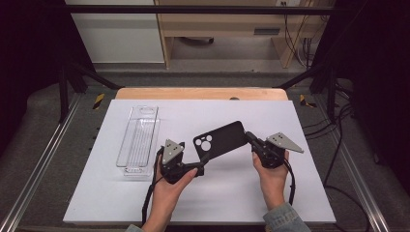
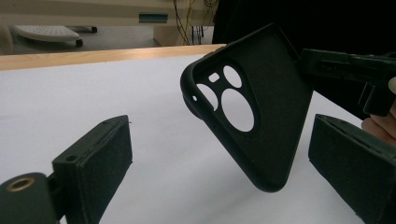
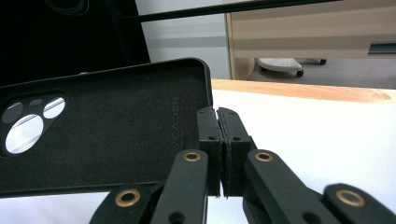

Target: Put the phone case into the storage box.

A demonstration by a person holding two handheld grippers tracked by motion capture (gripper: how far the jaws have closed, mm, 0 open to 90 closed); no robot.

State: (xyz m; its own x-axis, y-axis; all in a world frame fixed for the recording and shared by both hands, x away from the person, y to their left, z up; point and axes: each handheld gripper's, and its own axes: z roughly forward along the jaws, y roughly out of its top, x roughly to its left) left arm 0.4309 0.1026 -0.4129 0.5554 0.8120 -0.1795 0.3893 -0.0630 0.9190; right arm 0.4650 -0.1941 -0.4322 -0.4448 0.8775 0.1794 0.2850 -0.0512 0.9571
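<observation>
Right gripper view: right hand-held gripper point(image 3: 219, 140) pinches the phone case point(image 3: 102, 130) edge; left hand-held gripper point(image 2: 219, 163) gapes wide around it

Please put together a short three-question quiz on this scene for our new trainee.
1. True or false: the left gripper has its jaws closed on the phone case.
2. Which gripper grips the case by its edge?
A. the left one
B. the right gripper
C. neither
3. What lies on the white board to the left of both hands?

Key
1. False: its jaws stand wide apart, with the case between them and untouched.
2. B: its jaws are pinched shut on the case's rim.
3. A clear plastic tray, lying flat.
</observation>
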